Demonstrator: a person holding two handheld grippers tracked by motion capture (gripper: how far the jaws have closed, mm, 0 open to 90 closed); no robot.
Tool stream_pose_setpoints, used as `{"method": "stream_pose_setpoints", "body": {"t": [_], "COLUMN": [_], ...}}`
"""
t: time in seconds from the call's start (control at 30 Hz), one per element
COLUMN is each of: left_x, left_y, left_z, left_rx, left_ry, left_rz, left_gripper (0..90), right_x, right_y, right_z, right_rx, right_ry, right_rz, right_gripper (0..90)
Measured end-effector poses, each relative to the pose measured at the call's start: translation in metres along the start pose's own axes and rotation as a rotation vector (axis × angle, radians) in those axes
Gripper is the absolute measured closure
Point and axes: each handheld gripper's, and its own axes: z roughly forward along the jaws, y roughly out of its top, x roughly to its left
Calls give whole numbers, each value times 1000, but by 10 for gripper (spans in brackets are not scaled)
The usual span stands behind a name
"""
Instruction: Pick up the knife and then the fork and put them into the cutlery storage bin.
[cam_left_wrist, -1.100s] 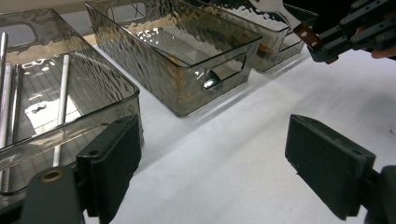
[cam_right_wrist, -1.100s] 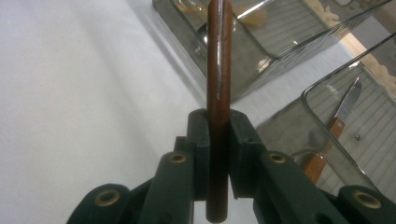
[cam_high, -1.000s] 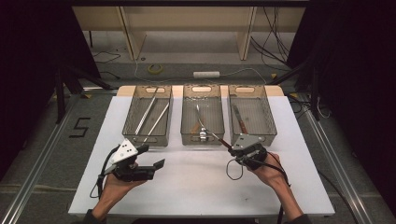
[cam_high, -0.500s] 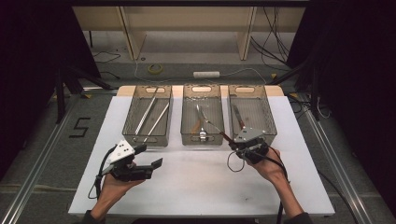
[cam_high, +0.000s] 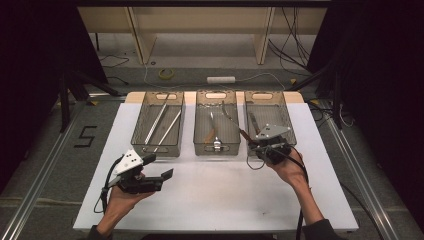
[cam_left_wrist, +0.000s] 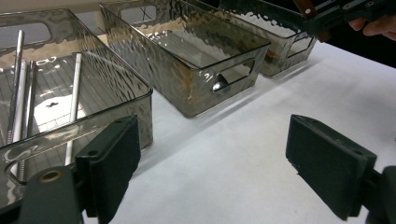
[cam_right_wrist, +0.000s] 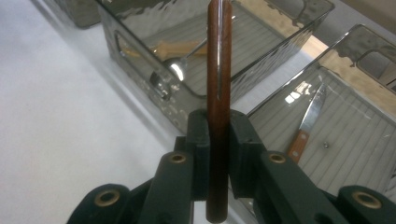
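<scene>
High view, left to right.

Left gripper (cam_high: 159, 175): held low over the white table (cam_high: 210, 200) in front of the left bin (cam_high: 159, 125), jaws wide apart, nothing between them. Idle.

Left bin: clear plastic, long metal utensils (cam_high: 162, 125) lying lengthwise.

Middle bin (cam_high: 216, 127): a spoon (cam_right_wrist: 173, 69) and other cutlery at its near end.

Right gripper (cam_high: 252, 142): jaws clamped on a brown wooden handle (cam_right_wrist: 218, 93) of a utensil, likely a knife; the piece slants up between the middle and right bins, its far end over the middle bin's right wall.

Right bin (cam_high: 270, 120): one wood-handled knife (cam_right_wrist: 306, 123) already on the floor.

Handling note: the step appears to be carrying the held piece into the right bin with its match. Lift the tip clear of the bin walls first, swing it lengthwise with the bin, lower until it lies flat beside the other knife, then release.
</scene>
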Motion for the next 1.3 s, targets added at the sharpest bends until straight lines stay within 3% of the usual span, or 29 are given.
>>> {"method": "stream_pose_setpoints", "body": {"t": [0.13,0.6,0.87,1.3], "left_x": [0,0,1,1], "left_y": [0,0,0,0], "left_z": [-1,0,0,0], "left_rx": [-2,0,5,2], "left_ry": [1,-1,0,0], "left_rz": [0,-1,-3,-6], "left_gripper": [176,175,174,174], "right_x": [-7,-37,-52,-76], "right_y": [6,18,22,15], "right_z": [0,4,11,26], "right_rx": [10,3,22,87], "right_ry": [-3,-20,-55,-96], "right_rz": [5,107,139,257], "right_gripper": [812,811,812,812]}}
